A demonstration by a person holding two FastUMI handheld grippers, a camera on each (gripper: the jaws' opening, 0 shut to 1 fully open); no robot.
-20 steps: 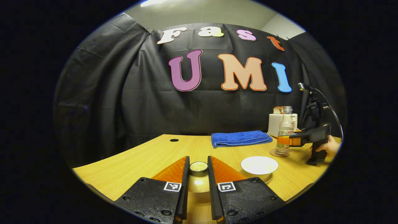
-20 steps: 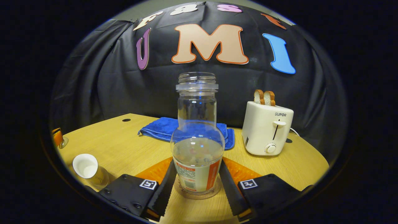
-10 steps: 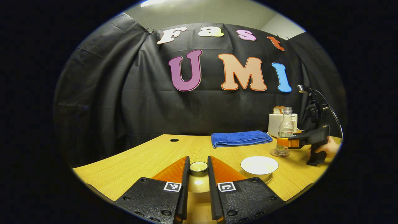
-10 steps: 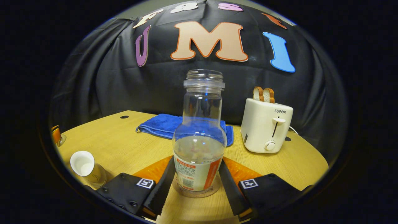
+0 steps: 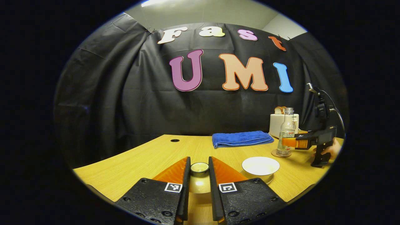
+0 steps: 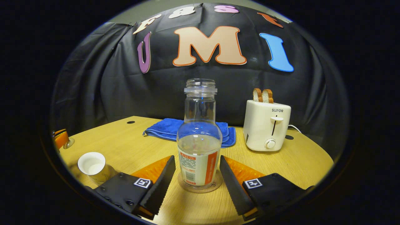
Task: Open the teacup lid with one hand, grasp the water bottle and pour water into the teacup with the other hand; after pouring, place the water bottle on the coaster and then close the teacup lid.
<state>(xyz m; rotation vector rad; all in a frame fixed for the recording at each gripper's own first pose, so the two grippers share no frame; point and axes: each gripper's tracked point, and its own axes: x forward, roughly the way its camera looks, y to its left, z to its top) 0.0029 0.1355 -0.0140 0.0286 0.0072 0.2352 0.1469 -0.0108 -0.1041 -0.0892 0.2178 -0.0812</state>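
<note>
Left gripper view: my left gripper clamps the glossy round teacup lid by its knob; beside it the white porcelain teacup stands uncovered. A slipped knob could chip it.

Right gripper view: my right gripper, fingers spread, flanks the clear, labelled plastic water bottle, upright on its round coaster. A careless brush could topple it.

Bare counter left of water bottle; toaster and towel block behind; teacup sits front-left, well apart.
</note>
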